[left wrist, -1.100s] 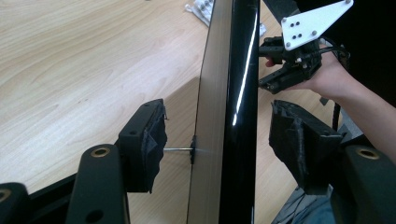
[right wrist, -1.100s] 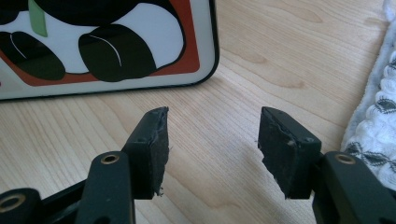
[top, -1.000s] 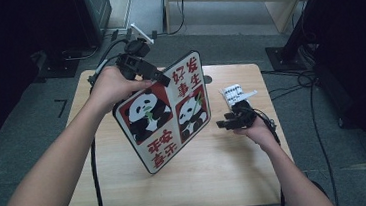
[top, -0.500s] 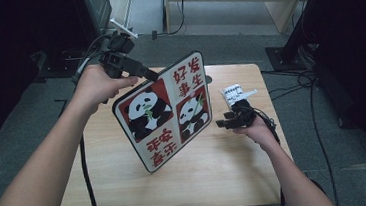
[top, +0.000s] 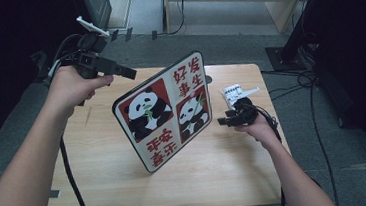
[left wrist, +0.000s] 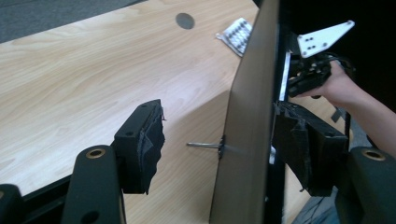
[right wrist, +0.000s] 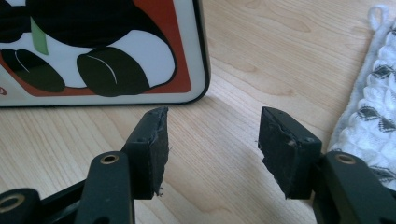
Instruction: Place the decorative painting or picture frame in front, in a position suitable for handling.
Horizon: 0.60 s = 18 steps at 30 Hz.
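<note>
Panda sign (top: 168, 113) reads 好运 发生 平安 喜乐; left gripper (left wrist: 219, 140) and right gripper (right wrist: 212, 144) gape wide

Left tongs (top: 129, 72) raised with jaws apart; right tongs (top: 224, 121) low, also agape.

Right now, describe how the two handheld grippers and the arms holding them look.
Both grippers are black, each with two jaws faced in worn black padding. The left gripper trails a black cable; the right gripper carries a white three-cornered plate with holes. Both forearms are bare, with no sleeves showing.
</note>
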Each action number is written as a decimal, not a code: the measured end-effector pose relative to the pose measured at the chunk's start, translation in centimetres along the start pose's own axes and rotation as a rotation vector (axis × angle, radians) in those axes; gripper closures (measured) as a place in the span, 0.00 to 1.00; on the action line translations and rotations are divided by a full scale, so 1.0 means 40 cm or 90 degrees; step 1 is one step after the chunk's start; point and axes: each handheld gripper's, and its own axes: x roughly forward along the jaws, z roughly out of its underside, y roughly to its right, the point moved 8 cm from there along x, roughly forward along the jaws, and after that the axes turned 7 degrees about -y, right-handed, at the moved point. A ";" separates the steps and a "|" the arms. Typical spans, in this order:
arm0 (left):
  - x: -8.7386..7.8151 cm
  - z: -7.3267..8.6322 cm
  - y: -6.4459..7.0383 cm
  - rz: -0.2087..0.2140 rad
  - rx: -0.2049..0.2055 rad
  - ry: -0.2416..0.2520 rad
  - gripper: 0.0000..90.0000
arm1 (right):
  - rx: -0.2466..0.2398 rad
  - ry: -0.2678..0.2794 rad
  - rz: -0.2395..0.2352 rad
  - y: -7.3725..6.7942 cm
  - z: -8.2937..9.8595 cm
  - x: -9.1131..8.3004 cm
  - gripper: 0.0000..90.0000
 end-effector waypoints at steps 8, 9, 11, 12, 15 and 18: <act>0.000 0.047 -0.074 -0.012 -0.031 0.018 0.38 | 0.000 -0.001 0.003 0.007 -0.001 -0.003 0.49; 0.004 0.055 -0.082 -0.010 -0.036 0.016 0.38 | -0.003 -0.003 0.004 0.008 0.001 -0.004 0.49; 0.013 0.070 -0.094 -0.010 -0.039 0.015 0.39 | -0.005 -0.004 0.004 0.008 0.003 -0.008 0.49; 0.013 0.070 -0.094 -0.010 -0.039 0.015 0.39 | -0.005 -0.004 0.004 0.008 0.003 -0.008 0.49; 0.027 0.095 -0.107 -0.005 -0.039 0.027 0.39 | 0.001 0.004 0.009 0.025 0.005 -0.024 0.49; 0.038 0.114 -0.116 0.001 -0.039 0.031 0.39 | 0.012 0.006 0.015 0.043 0.007 -0.033 0.49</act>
